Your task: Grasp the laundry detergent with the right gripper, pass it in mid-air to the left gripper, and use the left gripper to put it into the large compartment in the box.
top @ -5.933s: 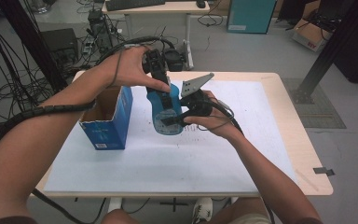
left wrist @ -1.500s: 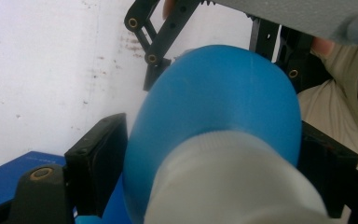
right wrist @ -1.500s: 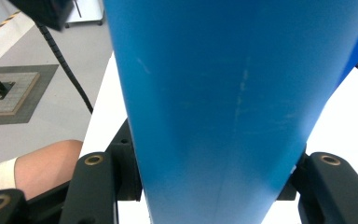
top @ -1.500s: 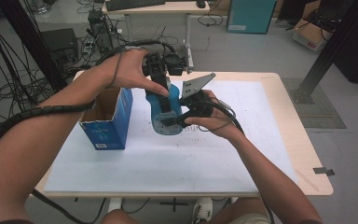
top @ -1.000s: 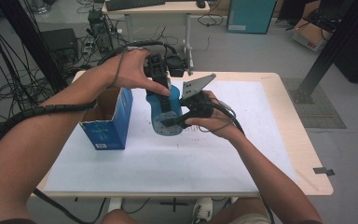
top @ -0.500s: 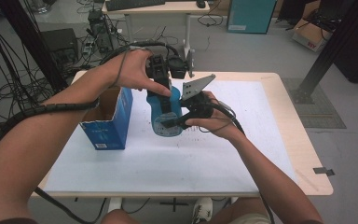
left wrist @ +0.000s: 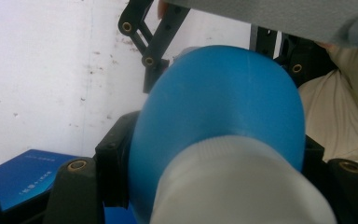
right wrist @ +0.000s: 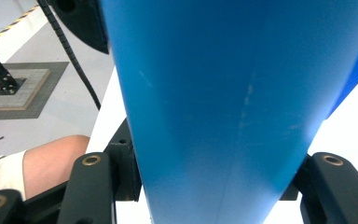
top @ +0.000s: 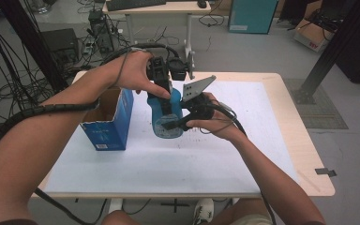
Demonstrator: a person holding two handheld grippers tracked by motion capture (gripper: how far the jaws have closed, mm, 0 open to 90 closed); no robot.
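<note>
The left hand-held gripper [top: 161, 96] is clamped on the white-capped top of the blue bottle [top: 165, 117], and the right hand-held gripper [top: 180, 119] clamps its body, holding it above the desk [top: 243, 154] beside the open box [top: 108, 119]. The cap looks on; unscrewing likely remains. Cables and another table stand behind.

Blue plastic bottle [top: 167, 117] with a white cap, tilted above the table, just beside the blue box.
</note>
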